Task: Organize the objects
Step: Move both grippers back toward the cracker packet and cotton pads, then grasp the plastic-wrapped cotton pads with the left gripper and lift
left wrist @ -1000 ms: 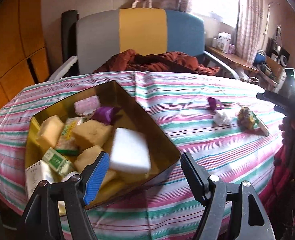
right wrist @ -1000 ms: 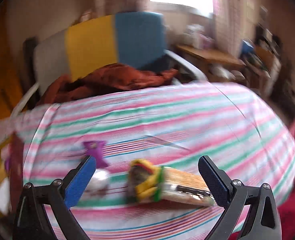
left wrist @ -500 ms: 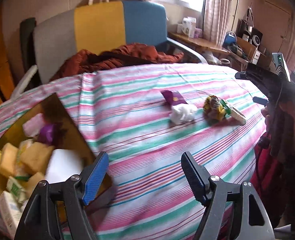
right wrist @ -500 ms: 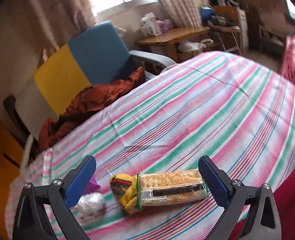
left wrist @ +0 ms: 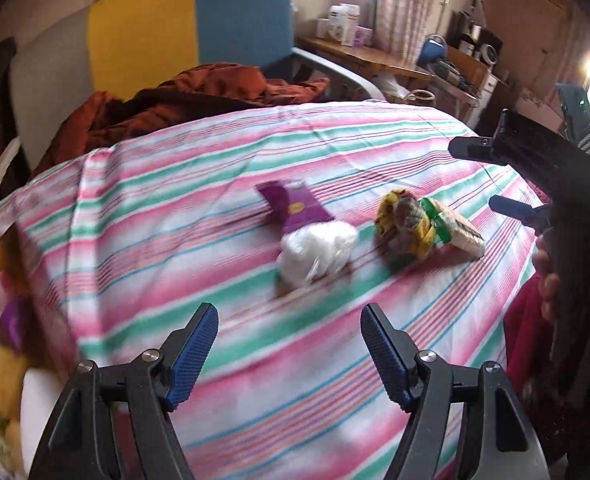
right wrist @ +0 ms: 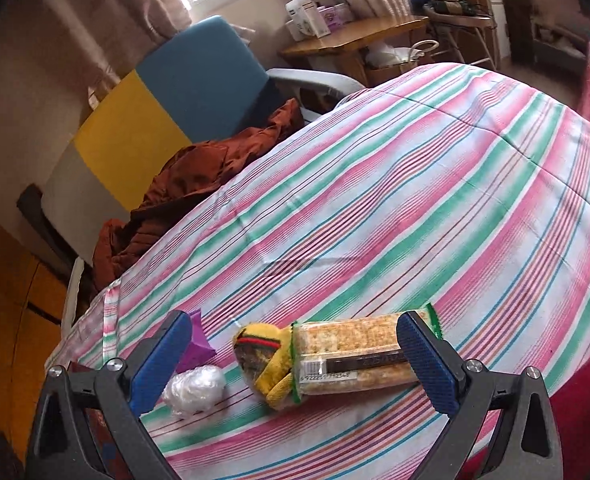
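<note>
cracker packet point(right wrist: 359, 354), a long clear-wrapped block lying flat on the striped tablecloth point(right wrist: 415, 184), sits between and just beyond the spread jaws of the right gripper point(right wrist: 295, 364), which grasps nothing; one end touches a yellow knitted bundle point(right wrist: 263, 360). by its look the packet is light, its film slick and its contents brittle, so it is best taken across the short width at mid-length with gentle pressure. a white crumpled wad point(left wrist: 317, 254) and a purple sachet point(left wrist: 291, 206) lie ahead of the left gripper point(left wrist: 291, 354), whose jaws are easing inward from wide with nothing between them; both look soft and near weightless, and can be pinched anywhere. a box of sorted items point(left wrist: 3, 360) sits at this gripper's left, blurred.
</note>
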Action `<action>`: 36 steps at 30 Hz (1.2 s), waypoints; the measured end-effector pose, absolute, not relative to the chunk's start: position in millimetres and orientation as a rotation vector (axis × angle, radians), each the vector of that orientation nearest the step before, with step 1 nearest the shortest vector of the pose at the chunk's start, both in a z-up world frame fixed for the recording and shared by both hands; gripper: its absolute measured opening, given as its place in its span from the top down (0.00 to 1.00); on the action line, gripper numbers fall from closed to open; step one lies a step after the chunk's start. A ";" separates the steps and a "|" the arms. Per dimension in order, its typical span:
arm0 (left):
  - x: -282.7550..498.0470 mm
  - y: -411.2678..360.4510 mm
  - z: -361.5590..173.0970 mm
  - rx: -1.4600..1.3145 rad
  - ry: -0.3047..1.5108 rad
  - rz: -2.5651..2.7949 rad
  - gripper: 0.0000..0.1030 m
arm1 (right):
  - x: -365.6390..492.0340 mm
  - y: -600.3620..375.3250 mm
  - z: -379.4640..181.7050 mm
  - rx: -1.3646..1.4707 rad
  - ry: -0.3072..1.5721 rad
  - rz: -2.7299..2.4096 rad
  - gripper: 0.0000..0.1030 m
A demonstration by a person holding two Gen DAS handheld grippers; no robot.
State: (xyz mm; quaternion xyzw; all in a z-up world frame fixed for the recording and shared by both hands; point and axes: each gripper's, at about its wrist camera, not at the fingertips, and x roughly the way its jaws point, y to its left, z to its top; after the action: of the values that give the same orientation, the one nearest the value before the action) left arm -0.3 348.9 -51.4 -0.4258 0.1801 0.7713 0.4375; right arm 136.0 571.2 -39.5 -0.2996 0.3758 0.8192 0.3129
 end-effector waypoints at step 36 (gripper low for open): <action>19.6 338.7 -101.7 -1.075 0.513 1.890 0.64 | 147.0 591.1 -54.3 -0.791 1.140 2.077 0.00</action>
State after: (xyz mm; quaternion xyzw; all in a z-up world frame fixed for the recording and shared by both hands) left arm 19.6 338.7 -101.7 -0.4325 0.2063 0.7605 0.4382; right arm 147.0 591.1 -54.3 -0.3003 0.4330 0.7889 0.3161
